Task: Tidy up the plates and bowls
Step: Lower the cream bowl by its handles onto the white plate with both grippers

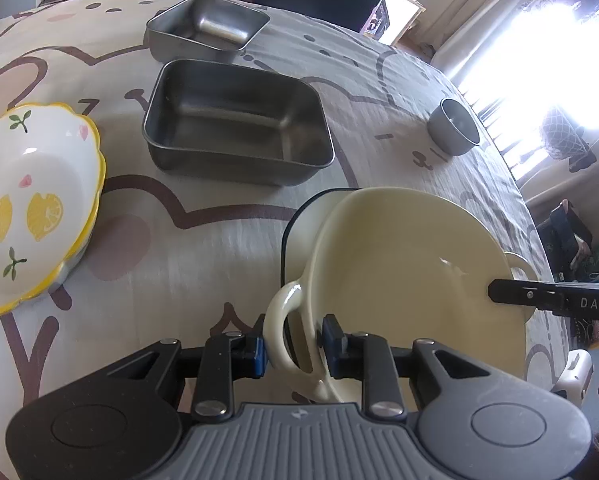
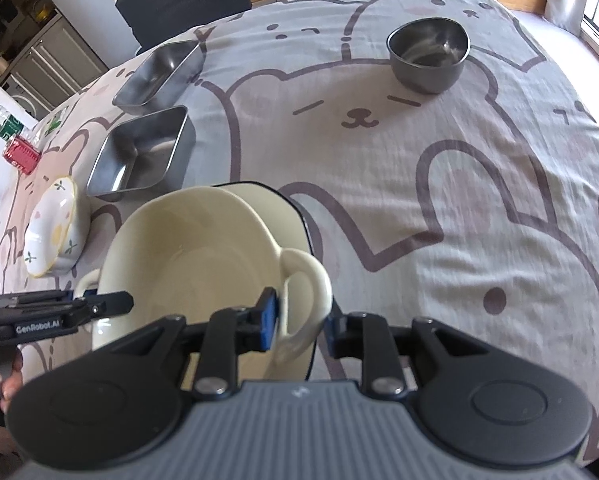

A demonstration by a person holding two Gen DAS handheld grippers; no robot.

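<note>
Cream bowl (image 1: 411, 264) | left gripper (image 1: 293, 346) jaws clamp handle | right gripper (image 2: 299, 322) jaws clamp handle

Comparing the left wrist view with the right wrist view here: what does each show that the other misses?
Left wrist only: the left gripper clamped on one loop handle of the cream bowl.

Right wrist only: the right gripper on the opposite handle, plus a red container at the table's far left.

Both: the cream bowl over a dark-rimmed dish, two steel trays, the lemon bowl, the round steel cup.
</note>
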